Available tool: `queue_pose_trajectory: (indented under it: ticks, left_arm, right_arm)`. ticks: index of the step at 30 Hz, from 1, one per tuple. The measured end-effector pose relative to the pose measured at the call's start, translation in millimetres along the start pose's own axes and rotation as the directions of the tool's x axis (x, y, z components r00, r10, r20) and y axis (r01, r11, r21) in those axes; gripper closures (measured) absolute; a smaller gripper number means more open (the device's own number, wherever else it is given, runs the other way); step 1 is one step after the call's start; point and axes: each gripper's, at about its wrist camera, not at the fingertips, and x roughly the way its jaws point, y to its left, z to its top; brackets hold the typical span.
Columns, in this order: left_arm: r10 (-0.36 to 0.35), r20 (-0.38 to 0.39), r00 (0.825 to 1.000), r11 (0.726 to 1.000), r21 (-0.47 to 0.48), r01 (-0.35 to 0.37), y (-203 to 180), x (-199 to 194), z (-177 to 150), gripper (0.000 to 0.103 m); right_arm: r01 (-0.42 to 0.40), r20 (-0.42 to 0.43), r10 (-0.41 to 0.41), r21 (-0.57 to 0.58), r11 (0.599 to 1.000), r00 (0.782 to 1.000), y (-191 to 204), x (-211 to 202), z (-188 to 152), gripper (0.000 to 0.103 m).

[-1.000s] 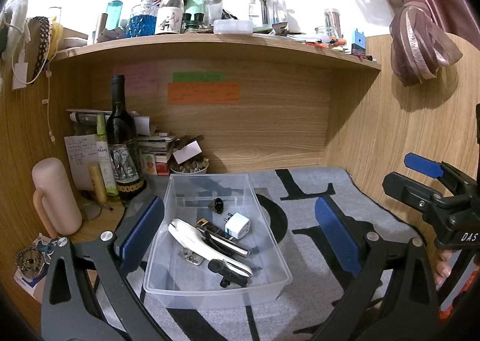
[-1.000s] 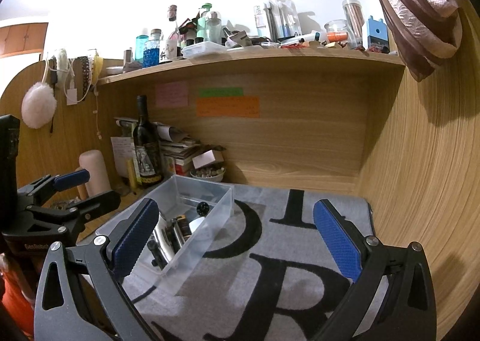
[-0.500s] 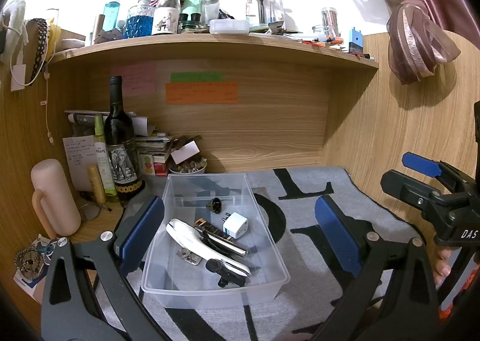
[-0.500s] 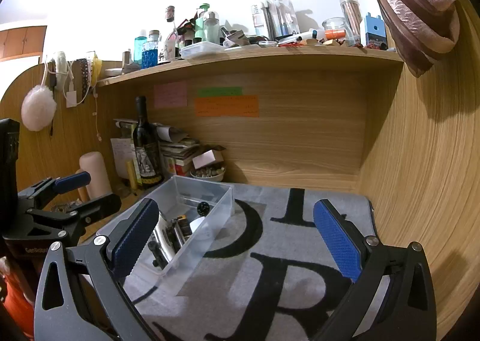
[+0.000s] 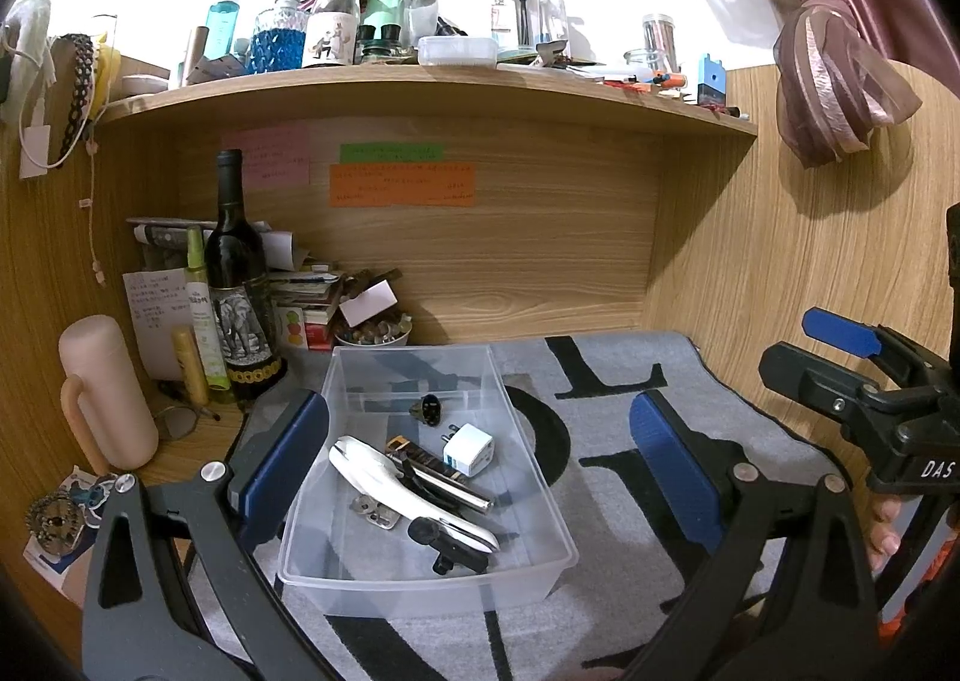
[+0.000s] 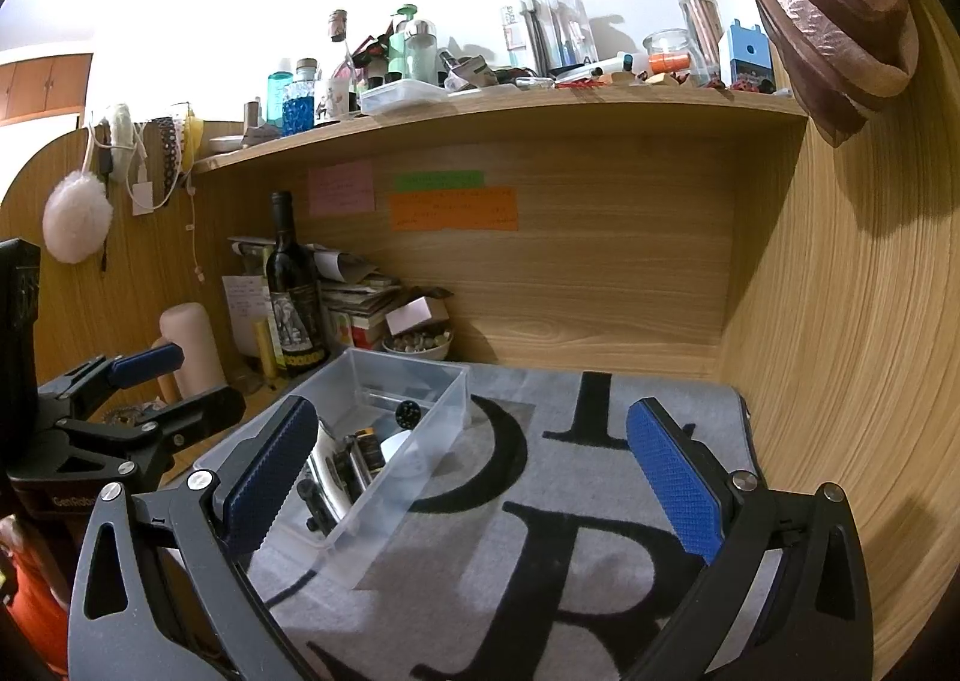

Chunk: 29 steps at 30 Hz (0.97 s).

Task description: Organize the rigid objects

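The 2 grippers, left gripper (image 5: 480,459) and right gripper (image 6: 474,477), both hang spread wide and empty above the mat (image 5: 630,399), likely because the charger (image 5: 470,454), opener (image 5: 408,492) and other small items already lie gathered inside the clear bin (image 5: 420,585).

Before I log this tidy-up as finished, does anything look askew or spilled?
Nothing stands out. The clear plastic bin sits flat on the grey lettered mat, holding the white charger cube and other small items; none lie loose on the mat.
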Motion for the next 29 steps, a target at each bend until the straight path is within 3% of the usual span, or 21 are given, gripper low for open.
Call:
queue_pose_trajectory:
  ticks: [8,29]
  left_arm:
    - [-0.009,0.012,1.0,1.0,-0.003,0.009,-4,3,-2,0.001]
    - [-0.06,-0.042,0.997,0.998,-0.022,0.059,0,23,-4,0.001]
  right_arm:
    - [0.029,-0.016,-0.029,0.016,0.999,0.999,8,1,-2,0.0]
    - [0.068,-0.065,-0.065,0.06,0.996,0.996,14,15,-7,0.0]
